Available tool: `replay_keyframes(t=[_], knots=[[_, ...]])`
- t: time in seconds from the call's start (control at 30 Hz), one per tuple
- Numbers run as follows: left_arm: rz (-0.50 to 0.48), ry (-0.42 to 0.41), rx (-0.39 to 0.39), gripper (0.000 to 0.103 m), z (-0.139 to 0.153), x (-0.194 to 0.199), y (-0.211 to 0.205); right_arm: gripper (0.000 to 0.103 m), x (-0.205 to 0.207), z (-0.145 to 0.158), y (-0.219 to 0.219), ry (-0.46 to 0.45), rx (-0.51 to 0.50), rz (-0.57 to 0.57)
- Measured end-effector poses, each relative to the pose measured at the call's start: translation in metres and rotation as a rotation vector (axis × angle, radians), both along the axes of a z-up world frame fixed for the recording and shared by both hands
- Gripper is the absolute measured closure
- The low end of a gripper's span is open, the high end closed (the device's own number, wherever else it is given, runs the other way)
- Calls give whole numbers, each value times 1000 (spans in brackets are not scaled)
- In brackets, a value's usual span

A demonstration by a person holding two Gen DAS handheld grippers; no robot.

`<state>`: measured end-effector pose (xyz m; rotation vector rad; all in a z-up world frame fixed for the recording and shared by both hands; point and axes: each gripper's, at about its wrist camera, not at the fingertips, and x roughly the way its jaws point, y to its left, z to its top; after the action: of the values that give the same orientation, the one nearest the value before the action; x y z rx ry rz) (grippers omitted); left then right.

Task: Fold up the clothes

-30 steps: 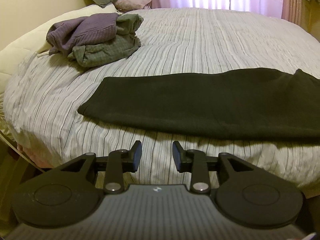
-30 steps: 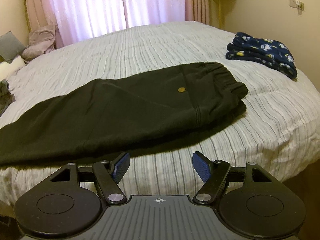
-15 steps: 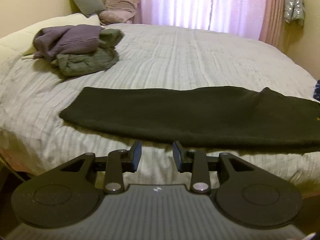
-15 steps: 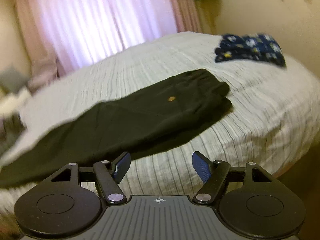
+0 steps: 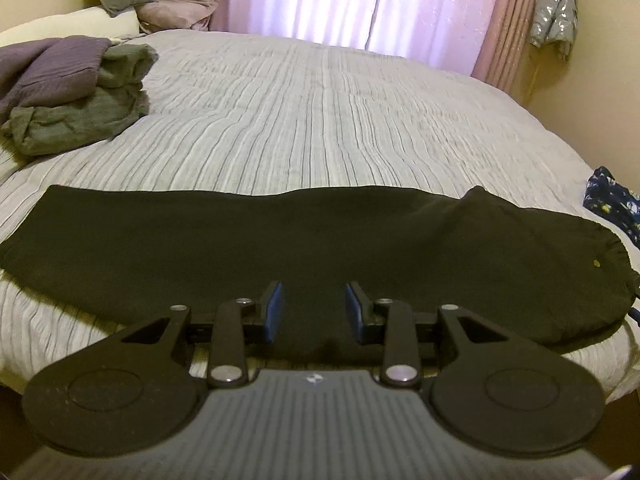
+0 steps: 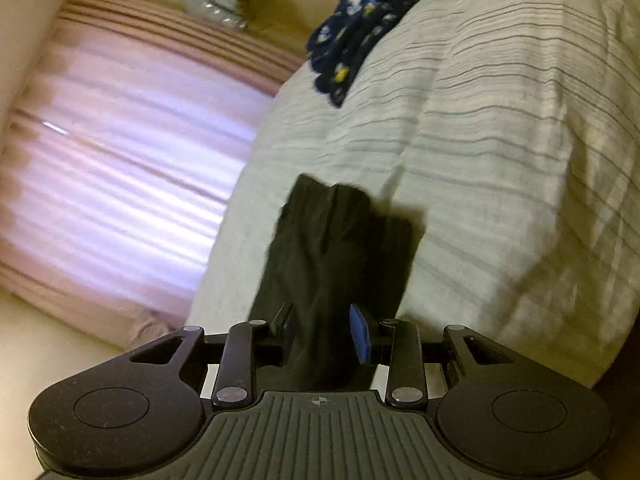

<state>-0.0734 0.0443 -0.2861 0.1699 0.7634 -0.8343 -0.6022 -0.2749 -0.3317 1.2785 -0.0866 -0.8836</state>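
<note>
While the dark trousers (image 5: 320,248) lie flat and long across the near side of the bed (image 5: 340,120), already halved leg over leg, the crosswise folds are not yet made. Waistband end, w/ a small yellow dot, sits at 3 o'clock in the left wrist view; leg ends at 9 o'clock.

Left gripper (image 5: 314,312) hangs over the trousers' near edge around mid-length, fingers partly spread w/ dark cloth showing behind the gap. No pinch visible; pads look clear of the fabric.

Right gripper (image 6: 320,338) is rolled hard over, so the bed looks tipped on its side in its view. Its jaws are closing, and a bunched end of the trousers (image 6: 336,264) runs straight btwn them toward 12 o'clock. The blue pad on the right side sits just beside the cloth; whether the pads press yet can't be told, view is blurred.

Done so far, judging by the layout: a folded navy patterned garment (image 6: 372,12) at the bed's right edge, approx 12 o'clock in the right view. Left to do: finish this pair (prob. bring one end over to the other, then once more), plus the purple (image 5: 52,72) and green (image 5: 80,120) clothes heaped at 10 o'clock in the left view. So roughly early-to-mid task, w/ most of the pile unfolded.
</note>
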Motion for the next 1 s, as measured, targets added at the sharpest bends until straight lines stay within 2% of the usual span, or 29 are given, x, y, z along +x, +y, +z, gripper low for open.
replay_keyframes(t=[0.2, 0.23, 0.27, 0.4, 0.47, 0.53, 0.6, 0.63, 0.67, 0.73, 0.8, 0.87, 0.93, 1.0], knots=[[14, 21, 19, 73, -10, 8, -9, 70, 6, -15, -16, -14, 8, 11], [16, 24, 21, 73, -11, 9, -9, 91, 7, -10, -13, 5, -12, 16], [17, 26, 23, 73, -12, 11, -9, 95, 7, -4, -10, 27, -36, 21], [17, 17, 30, 73, -12, 15, -5, 97, 9, 28, 8, 107, -130, 32], [32, 23, 34, 73, -15, 20, -2, 97, 13, 36, 15, 176, -139, 25], [48, 35, 35, 73, -18, 25, 0, 97, 22, 21, 8, 288, -94, 37], [60, 44, 30, 73, -20, 29, 3, 97, 22, 8, 6, 277, -62, 20], [61, 43, 29, 73, -20, 30, 5, 94, 22, 1, 5, 268, -47, 11], [63, 41, 30, 73, -21, 31, 7, 80, 22, -5, 5, 258, -32, 1], [70, 42, 32, 73, -22, 34, 12, 55, 23, 5, 10, 327, -36, -27], [78, 45, 24, 73, -22, 37, 17, 54, 28, 24, 20, 428, -99, -28], [78, 48, 15, 73, -24, 37, 20, 54, 42, 45, 36, 539, -213, -15], [74, 50, 3, 73, -26, 37, 20, 54, 67, 58, 54, 588, -329, 85], [68, 51, -11, 73, -28, 36, 20, 54, 94, 62, 68, 611, -402, 202]])
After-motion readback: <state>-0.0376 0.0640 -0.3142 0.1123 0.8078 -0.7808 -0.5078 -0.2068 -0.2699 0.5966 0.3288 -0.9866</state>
